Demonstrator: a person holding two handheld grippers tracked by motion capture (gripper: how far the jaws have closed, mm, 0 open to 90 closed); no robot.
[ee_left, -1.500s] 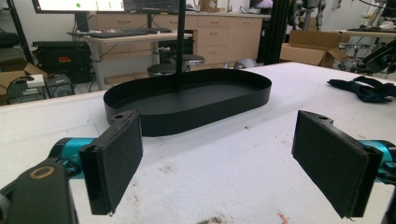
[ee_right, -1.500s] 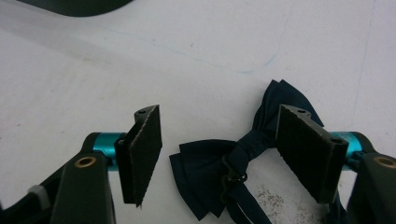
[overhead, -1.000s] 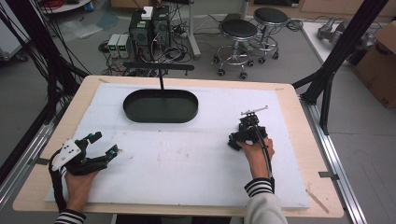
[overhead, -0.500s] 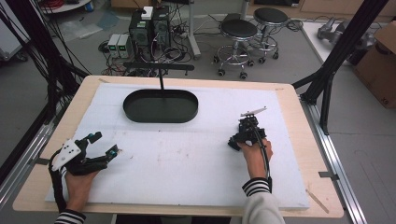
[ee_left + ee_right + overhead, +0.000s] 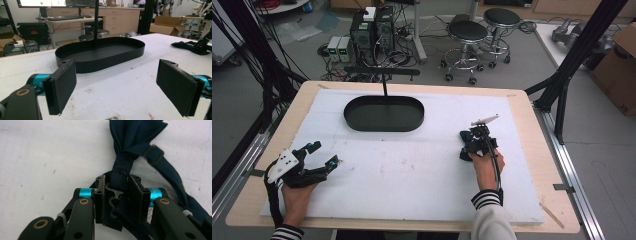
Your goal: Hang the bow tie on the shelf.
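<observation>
A dark navy bow tie [image 5: 135, 135] with a strap and metal hook lies on the white table top, at the right of the high view. My right gripper [image 5: 117, 182] points down on it. Its jaws have just been closing and now pinch the tie's knot between the pads. In the high view this right gripper [image 5: 477, 142] sits over the dark cloth [image 5: 465, 152]. My left gripper [image 5: 324, 153] rests near the table's front left, open, with nothing between its pads [image 5: 62, 85]. It faces a black oval tray [image 5: 112, 62].
The black oval tray [image 5: 382, 127] stands at the back middle of the table, with a thin black post [image 5: 385, 90] rising from it. The white sheet [image 5: 412, 170] covers most of the wooden table. Stools [image 5: 467, 35] and computer boxes stand on the floor beyond.
The right hand has shifted only slightly over the dark cloth. The left hand and its gripper have kept still.
</observation>
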